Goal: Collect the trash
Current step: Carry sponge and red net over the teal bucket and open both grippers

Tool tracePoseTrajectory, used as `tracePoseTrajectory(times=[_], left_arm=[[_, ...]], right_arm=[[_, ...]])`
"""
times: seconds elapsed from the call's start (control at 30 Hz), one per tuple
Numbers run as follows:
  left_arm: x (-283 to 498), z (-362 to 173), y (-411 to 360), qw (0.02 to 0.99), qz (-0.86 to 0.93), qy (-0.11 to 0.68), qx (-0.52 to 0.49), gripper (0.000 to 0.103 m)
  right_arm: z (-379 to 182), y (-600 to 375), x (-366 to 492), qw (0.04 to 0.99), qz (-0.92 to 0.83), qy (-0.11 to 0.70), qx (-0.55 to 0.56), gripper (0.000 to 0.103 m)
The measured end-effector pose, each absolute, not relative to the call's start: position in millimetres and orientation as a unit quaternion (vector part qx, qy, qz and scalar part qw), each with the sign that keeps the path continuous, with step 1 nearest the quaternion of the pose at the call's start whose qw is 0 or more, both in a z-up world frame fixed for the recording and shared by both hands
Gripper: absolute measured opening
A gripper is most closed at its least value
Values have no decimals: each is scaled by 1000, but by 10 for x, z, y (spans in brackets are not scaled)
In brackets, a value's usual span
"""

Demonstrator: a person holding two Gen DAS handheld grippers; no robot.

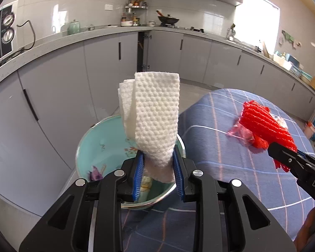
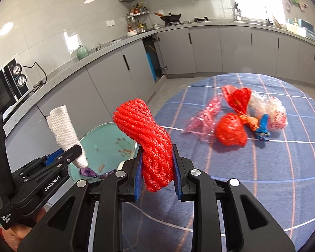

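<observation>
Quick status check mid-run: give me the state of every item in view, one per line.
Left hand-held gripper: shut on paper towel.
Paper towel: folded, held upright, off the table.
Right hand-held gripper: shut on red foam net.
Red foam net: bunched, lifted.
Teal bin: open, some scraps inside.
Plastic bags: crumpled, lying on the tablecloth.

Grey cabinets (image 1: 58, 96), tiled wall (image 2: 52, 21), bright window (image 1: 256, 14) (overexposed), microwave (image 2: 8, 88) on counter.

- Left wrist view looks down along its fingers, close over the bin (image 1: 98, 145).
- Right wrist view faces likewise; both share bin, tablecloth (image 2: 262, 168), counter.
</observation>
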State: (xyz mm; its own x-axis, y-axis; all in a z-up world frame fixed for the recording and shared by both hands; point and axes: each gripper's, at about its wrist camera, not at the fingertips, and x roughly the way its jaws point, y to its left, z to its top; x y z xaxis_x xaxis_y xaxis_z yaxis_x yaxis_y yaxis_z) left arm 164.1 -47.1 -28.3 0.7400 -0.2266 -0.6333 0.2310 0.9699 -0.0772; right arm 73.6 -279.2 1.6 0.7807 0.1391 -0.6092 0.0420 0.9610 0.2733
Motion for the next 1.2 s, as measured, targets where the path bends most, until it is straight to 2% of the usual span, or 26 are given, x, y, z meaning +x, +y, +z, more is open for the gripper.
tracePoseTrajectory(times=[0.6, 1.2], left_arm=[[1837, -240, 326, 941, -52, 332, -47, 27], [2151, -719, 211, 914, -91, 392, -43, 27]], right_arm=[[107, -2180, 1058, 937, 59, 329, 99, 26], [-372, -1825, 1604, 918, 50, 385, 81, 26]])
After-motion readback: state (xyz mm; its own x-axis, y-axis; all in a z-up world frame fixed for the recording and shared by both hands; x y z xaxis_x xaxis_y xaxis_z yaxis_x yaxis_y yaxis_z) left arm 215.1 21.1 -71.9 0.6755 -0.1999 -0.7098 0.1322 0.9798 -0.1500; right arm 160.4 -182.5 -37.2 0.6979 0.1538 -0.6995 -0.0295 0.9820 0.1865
